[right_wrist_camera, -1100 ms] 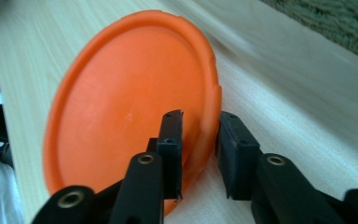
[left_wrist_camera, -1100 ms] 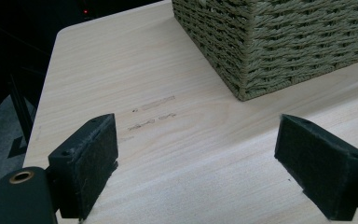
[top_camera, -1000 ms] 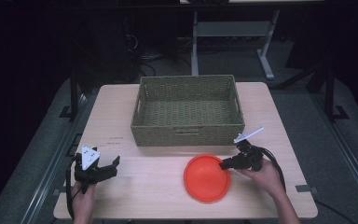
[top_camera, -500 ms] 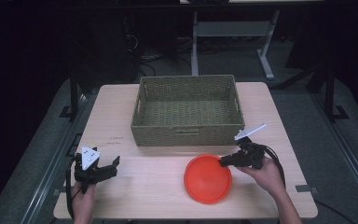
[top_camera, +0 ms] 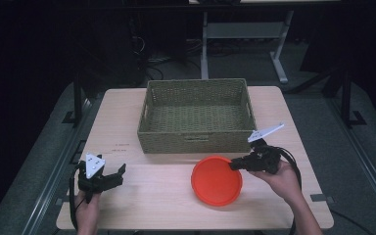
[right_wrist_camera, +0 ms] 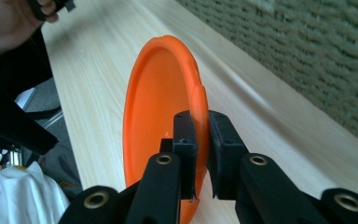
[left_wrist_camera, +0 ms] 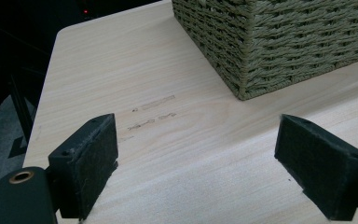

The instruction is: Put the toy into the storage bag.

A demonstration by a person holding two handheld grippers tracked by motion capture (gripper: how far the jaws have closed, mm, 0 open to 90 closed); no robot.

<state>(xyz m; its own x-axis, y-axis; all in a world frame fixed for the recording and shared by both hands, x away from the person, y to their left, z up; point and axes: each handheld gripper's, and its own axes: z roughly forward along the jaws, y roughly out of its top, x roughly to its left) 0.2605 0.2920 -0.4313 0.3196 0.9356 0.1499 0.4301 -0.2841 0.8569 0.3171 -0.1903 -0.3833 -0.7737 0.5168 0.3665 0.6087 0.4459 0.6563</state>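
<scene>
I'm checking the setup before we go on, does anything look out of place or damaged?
Nothing stands out. The basket sits square and empty on the table, and the right gripper is pinching the plate by its rim. No spills or damage.

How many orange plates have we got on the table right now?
1. The orange plate sits near the table's front edge, just in front of the wicker basket, with the right gripper clamped on its rim. The basket looks empty inside.

plain orange plate (top_camera: 216, 180), lower centre — olive-green woven basket (top_camera: 196, 116) above it, pale wood-grain table (top_camera: 127, 122), black grippers.
</scene>
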